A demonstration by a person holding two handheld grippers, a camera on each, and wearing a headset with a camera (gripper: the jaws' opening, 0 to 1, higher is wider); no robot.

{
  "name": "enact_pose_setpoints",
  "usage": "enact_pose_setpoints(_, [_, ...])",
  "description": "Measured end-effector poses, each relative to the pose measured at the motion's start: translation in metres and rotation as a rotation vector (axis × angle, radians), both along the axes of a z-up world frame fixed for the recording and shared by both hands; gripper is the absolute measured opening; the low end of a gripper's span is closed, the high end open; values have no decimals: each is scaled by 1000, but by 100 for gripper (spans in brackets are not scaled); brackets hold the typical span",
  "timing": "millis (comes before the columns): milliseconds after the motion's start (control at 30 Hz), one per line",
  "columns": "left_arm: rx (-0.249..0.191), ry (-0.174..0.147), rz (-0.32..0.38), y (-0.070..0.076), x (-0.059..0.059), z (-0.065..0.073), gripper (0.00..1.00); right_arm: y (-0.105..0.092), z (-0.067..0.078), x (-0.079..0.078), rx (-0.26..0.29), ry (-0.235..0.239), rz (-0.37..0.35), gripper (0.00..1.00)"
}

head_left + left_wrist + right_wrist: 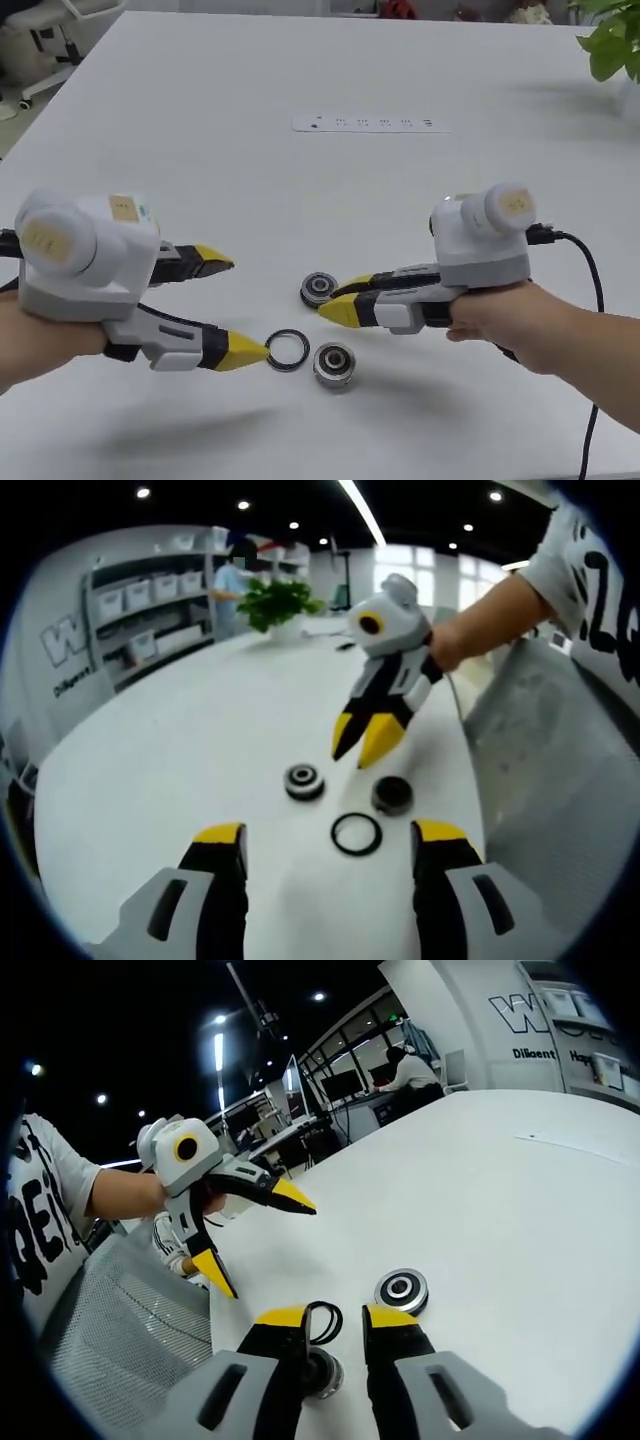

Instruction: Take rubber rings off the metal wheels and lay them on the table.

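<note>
A loose black rubber ring (288,349) lies flat on the white table (300,200). One metal wheel (319,288) sits just beyond it and a second wheel (334,364) sits right beside it. My left gripper (232,306) is open wide, its lower tip almost at the ring. In the left gripper view the ring (356,834) lies ahead between my jaws, with both wheels (304,781) (392,795) past it. My right gripper (335,302) is narrowly open and holds nothing, with its tips next to the far wheel. The right gripper view shows the ring (322,1322) and a wheel (402,1289).
A white power strip (370,124) lies farther back on the table. A green plant (610,40) stands at the far right corner and an office chair (45,40) at the far left. A black cable (590,270) trails from the right gripper.
</note>
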State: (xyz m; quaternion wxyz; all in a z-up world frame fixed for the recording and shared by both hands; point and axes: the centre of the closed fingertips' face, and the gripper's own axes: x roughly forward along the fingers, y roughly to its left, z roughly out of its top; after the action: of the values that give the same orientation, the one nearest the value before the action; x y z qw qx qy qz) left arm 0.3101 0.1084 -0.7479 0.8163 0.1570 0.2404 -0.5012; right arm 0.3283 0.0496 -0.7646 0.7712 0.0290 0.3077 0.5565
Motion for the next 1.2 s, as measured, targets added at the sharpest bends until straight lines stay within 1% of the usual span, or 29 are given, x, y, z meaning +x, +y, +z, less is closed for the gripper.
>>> enact_pose_setpoints(467, [-12, 10, 7, -3, 7, 0, 65, -5, -2, 6, -31, -51, -9, 24])
enact_pose_setpoints(733, [-13, 15, 7, -6, 11, -2, 63, -11, -8, 10, -71, -84, -11, 26])
enact_pose_setpoints(933, [-10, 21, 6, -8, 13, -5, 61, -13, -11, 11, -90, -100, -15, 26])
enact_pose_setpoints(1200, [-4, 27, 5, -9, 16, -9, 59, -17, -16, 16, -99, -103, -36, 26])
